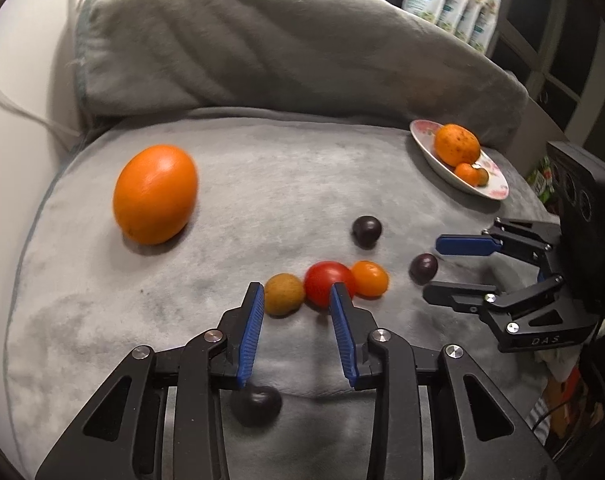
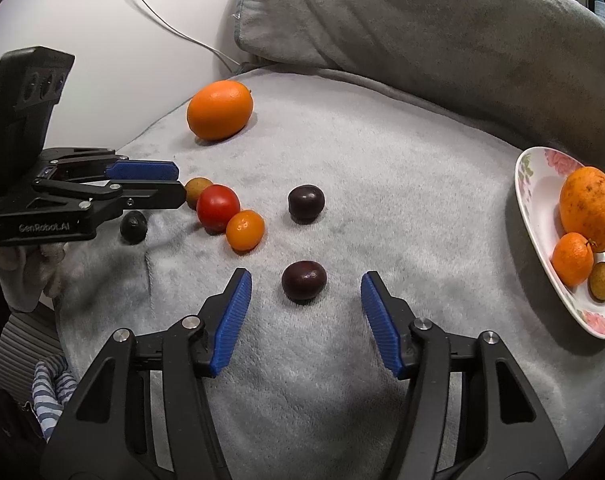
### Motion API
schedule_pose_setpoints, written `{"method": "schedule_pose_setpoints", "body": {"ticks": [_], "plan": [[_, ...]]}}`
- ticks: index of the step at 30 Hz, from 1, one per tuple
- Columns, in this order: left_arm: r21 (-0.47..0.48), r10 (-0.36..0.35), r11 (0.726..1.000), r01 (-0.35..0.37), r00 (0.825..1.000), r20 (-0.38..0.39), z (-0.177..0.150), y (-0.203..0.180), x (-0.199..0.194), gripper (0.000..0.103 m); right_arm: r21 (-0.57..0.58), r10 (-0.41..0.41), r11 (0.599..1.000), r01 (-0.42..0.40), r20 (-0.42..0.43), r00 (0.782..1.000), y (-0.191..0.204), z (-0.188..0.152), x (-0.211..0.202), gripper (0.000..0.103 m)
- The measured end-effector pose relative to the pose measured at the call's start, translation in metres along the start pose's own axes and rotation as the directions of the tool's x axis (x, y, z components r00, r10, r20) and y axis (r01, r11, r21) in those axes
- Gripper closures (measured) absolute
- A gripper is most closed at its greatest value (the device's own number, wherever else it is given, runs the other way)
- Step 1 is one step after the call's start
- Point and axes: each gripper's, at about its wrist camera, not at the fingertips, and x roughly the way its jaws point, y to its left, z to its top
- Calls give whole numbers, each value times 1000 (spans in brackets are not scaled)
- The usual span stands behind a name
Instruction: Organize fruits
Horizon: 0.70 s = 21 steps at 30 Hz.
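The left gripper (image 1: 296, 294) is held open above the grey blanket (image 1: 182, 300), nothing gripped between its blue pads (image 1: 251, 332). A dark plum (image 1: 256, 400) is seen closest, under the base of its left finger. Just beyond the fingertips a row of three touching fruits is laid out: a small brown fruit (image 1: 283, 294) by the left tip, a red tomato (image 1: 328, 284) partly hidden behind the right tip, and a small orange citrus (image 1: 369, 278) to the right of that. Further ahead and to the left a large orange (image 1: 155, 194) is found.

The right gripper (image 2: 306, 286) is likewise spread wide and empty, and a second plum (image 2: 304, 280) is framed between its fingertips, touched by neither. A third plum (image 2: 306, 204) is placed straight ahead, past the second. Far to the right, a flowered plate (image 2: 536, 216) is set on the blanket, and in it a spotted orange (image 2: 590, 208), a small mandarin (image 2: 572, 258) and a small brown fruit in the plate (image 2: 602, 275) are held. Behind everything a folded grey cushion (image 2: 402, 20) is propped.
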Motion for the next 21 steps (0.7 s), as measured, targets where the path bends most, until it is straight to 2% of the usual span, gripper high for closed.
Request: {"method": "schedule_pose_setpoints", "body": {"ticks": [9,17,21], "plan": [[142,15,990,-11,1000,-23,11,-25,8,71,5,11,1000,-11,-10,1000,-1,-1,3,47],[222,34,975,-20,998,-61,20,-33,18,71,14,28,1000,-28,-16,999,-2,-1,5,49],[302,62,953,-28,993,-103,18,-40,24,71,25,44,999,-44,-16,999,-5,-2,5,50]]}}
